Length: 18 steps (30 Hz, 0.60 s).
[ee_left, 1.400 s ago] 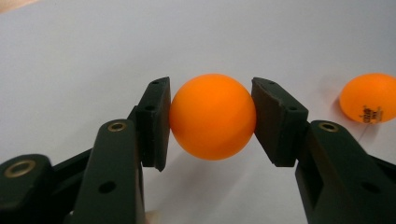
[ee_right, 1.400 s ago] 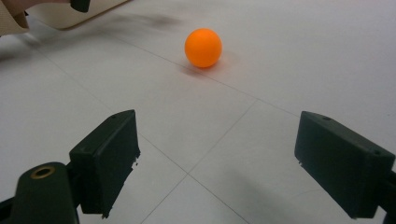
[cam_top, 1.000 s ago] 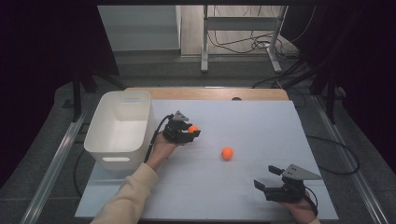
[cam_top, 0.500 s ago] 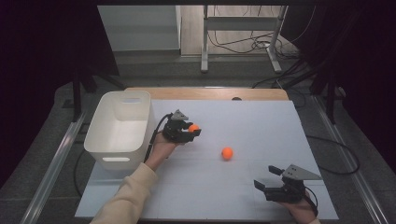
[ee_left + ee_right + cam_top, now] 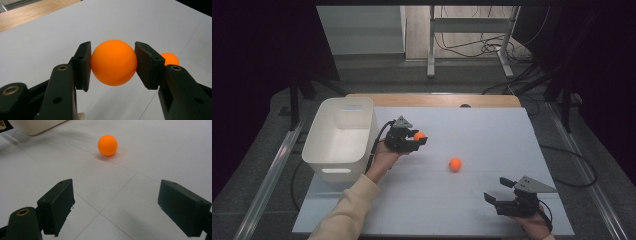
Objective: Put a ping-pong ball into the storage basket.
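Observation:
My left gripper (image 5: 417, 139) is shut on an orange ball (image 5: 419, 135) beside the white bin, held a little above the table. In the left gripper view that held ball (image 5: 113, 62) sits squeezed between the two black pads (image 5: 83, 65). A second orange ball (image 5: 455, 164) lies loose on the white table middle; it also shows as the ball (image 5: 169, 59) behind the right jaw and as the ball (image 5: 107, 145) ahead of my right gripper. My right gripper (image 5: 498, 191) rests open near the front right, with nothing between its pads (image 5: 58, 203).
A white plastic bin (image 5: 339, 137) stands at the table's left side, close to my left hand. The white tabletop (image 5: 492, 130) ends in a wooden strip (image 5: 432, 100) at the back. A sleeve (image 5: 344, 215) reaches in from the bottom left.
My left gripper with its orange ball has lifted and tilted slightly. The loose ball and the right gripper have not moved.

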### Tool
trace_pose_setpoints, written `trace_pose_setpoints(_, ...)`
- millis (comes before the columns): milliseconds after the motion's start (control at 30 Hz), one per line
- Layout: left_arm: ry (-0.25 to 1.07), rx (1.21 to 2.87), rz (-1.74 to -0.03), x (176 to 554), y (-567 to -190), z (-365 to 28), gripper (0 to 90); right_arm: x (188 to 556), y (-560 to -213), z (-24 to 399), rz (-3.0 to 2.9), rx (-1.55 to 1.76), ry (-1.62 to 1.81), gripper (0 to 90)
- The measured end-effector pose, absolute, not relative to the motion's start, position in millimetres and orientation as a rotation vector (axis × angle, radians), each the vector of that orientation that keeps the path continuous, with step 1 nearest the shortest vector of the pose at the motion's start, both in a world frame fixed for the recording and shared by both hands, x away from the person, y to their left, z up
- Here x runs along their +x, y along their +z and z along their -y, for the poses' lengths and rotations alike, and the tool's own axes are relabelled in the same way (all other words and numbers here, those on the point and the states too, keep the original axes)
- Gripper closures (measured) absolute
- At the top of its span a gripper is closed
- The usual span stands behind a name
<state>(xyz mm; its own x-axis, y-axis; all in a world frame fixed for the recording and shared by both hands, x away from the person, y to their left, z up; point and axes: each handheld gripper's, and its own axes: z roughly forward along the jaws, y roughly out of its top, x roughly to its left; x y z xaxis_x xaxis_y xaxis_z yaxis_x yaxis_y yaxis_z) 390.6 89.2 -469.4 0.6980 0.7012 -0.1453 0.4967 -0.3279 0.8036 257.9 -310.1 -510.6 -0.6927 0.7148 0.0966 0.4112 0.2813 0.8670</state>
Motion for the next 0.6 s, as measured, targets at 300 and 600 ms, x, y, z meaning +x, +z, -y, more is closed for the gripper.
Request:
trace_pose_setpoints(300, 0.285, 1.984, -0.915, 389.1, -464.9, -92.0, 49.9, 257.8, -510.6, 310.2, -2.243, 1.027, 1.374, 14.3)
trace_pose_setpoints(600, 0.291, 1.97, -0.903, 386.7, -457.7, -95.9, 49.9, 257.8, -510.5, 310.0, -2.245, 1.024, 1.373, 14.3)
